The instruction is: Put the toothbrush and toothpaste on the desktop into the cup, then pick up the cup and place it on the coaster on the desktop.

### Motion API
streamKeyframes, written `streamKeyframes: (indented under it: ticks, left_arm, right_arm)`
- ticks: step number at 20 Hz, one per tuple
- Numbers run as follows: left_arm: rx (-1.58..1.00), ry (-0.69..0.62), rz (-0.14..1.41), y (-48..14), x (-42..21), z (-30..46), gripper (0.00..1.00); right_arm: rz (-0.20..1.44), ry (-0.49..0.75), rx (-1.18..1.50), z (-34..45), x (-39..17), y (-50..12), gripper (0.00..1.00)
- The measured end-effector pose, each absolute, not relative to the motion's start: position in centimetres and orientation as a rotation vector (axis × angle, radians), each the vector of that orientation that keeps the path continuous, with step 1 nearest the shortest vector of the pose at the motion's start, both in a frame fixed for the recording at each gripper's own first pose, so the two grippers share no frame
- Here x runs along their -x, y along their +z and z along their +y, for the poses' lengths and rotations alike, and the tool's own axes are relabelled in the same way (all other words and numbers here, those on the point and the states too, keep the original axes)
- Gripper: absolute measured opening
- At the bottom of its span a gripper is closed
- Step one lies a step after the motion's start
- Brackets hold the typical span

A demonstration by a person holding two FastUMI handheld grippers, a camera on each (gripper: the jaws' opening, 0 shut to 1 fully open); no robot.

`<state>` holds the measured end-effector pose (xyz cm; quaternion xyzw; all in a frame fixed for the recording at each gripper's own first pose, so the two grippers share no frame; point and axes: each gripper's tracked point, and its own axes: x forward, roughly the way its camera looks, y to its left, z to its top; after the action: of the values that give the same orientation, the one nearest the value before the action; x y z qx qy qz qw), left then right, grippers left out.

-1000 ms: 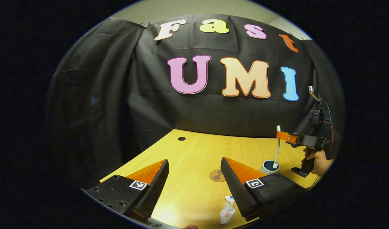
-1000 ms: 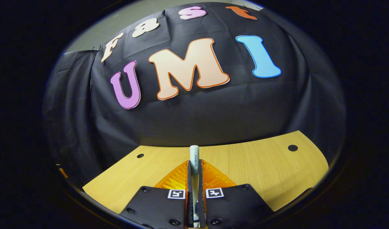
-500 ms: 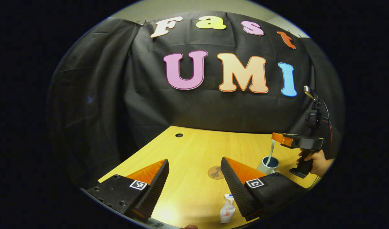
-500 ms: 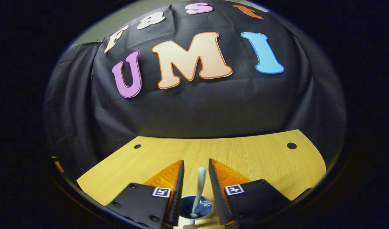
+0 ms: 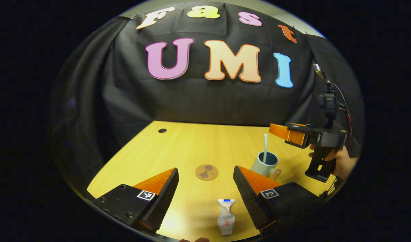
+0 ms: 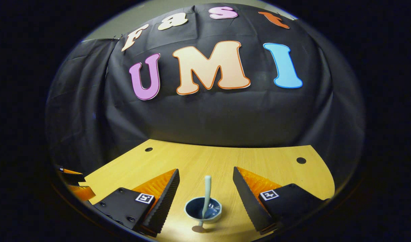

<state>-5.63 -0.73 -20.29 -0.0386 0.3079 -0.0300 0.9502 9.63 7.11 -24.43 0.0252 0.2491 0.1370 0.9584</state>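
The tabletop (image 5: 192, 151) was a pale wood surface set against the booth's black cloth wall, with a small round hole (image 5: 162, 130) near its far edge.

In the left gripper view, the left hand-held gripper (image 5: 205, 193) stood wide open above the near part of the tabletop, holding nothing and touching nothing. The toothpaste (image 5: 226, 216), a small white tube with a blue end and a red mark, lay flat on the wood between its fingers, nearer the right one. Farther off, the right hand-held gripper (image 5: 287, 134) hung in the air to the right, gripped by a person's hand (image 5: 339, 161), above and just right of the cup.

In the right gripper view, the right hand-held gripper (image 6: 205, 195) was also spread wide and empty, with the cup (image 6: 203, 210) low between its fingers and apart from both.

The cup (image 5: 265, 164) was pale outside and dark blue inside, standing upright on the tabletop. The toothbrush (image 5: 265, 148) stood in it, leaning on the rim, its light handle rising well above the cup. The right gripper view looked down into the cup, where the toothbrush (image 6: 206, 193) reached the bottom.

The coaster (image 5: 206, 171), a small brown disc with a darker pattern, lay flat near the cup, to its left, bare.
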Motion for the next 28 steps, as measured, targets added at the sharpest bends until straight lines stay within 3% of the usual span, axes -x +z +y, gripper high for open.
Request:
streamKeyframes:
  ticks: [10,19,20,28]
  left_arm:
    - [0.064,-0.162,0.809,-26.2,7.9,-4.4,0.97]
    - [0.084,-0.159,0.999,-31.3,11.0,-5.6,0.98]
    - [0.082,-0.163,1.017,-31.9,11.1,-5.8,0.98]
    - [0.05,-0.174,1.18,-36.1,12.7,-6.6,0.98]
  right_arm:
    - [0.543,0.231,-0.02,2.7,-6.8,-23.8,0.98]
    - [0.595,0.161,-0.041,-1.7,-3.9,-25.1,0.99]
    - [0.603,0.154,-0.033,-2.3,-3.5,-25.4,0.95]
    - [0.665,0.093,-0.039,-6.0,-0.5,-27.2,0.98]
